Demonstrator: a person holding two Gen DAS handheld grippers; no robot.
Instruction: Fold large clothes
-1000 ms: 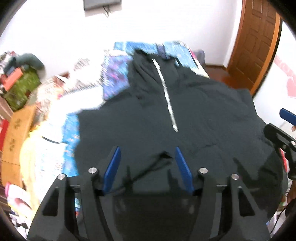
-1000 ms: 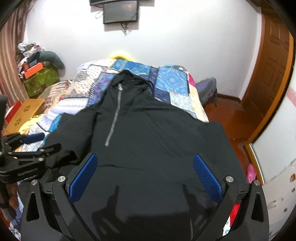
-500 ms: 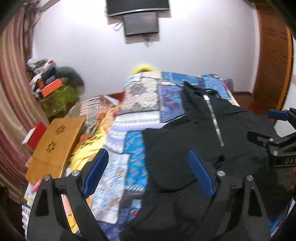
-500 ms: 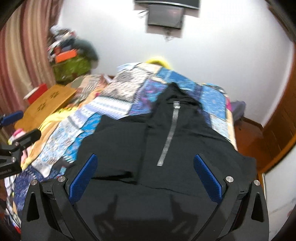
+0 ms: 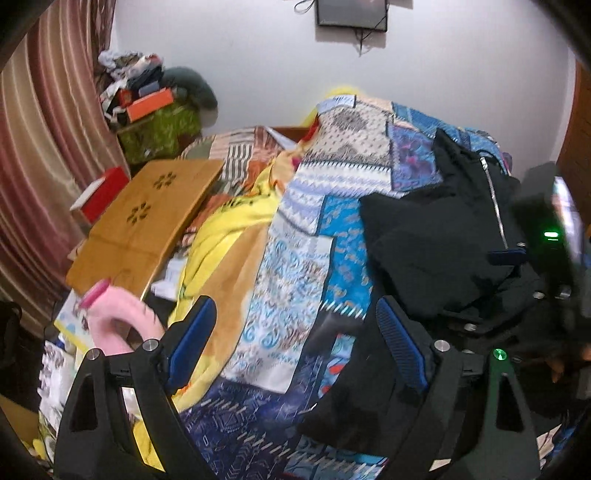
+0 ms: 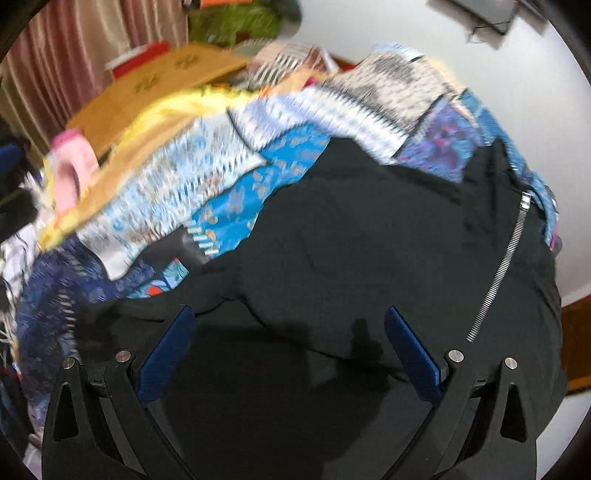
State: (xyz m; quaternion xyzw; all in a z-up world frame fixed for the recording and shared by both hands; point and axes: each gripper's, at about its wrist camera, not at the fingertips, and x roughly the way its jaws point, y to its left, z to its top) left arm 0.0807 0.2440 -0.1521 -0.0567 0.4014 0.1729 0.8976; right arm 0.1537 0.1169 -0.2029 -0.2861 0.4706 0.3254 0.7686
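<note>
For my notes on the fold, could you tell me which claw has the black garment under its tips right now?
The right claw: its open tips hang over the black zip-up garment. The left claw, also open, frames mostly the patchwork quilt beside it.

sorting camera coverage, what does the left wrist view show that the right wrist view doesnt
Only the left wrist view: the open left gripper over the patchwork quilt, and the green box stack seen clearly.
Only the right wrist view: the open right gripper over the black garment, jaws empty.
Both: garment zipper, wall screen, wooden board, pink item.
</note>
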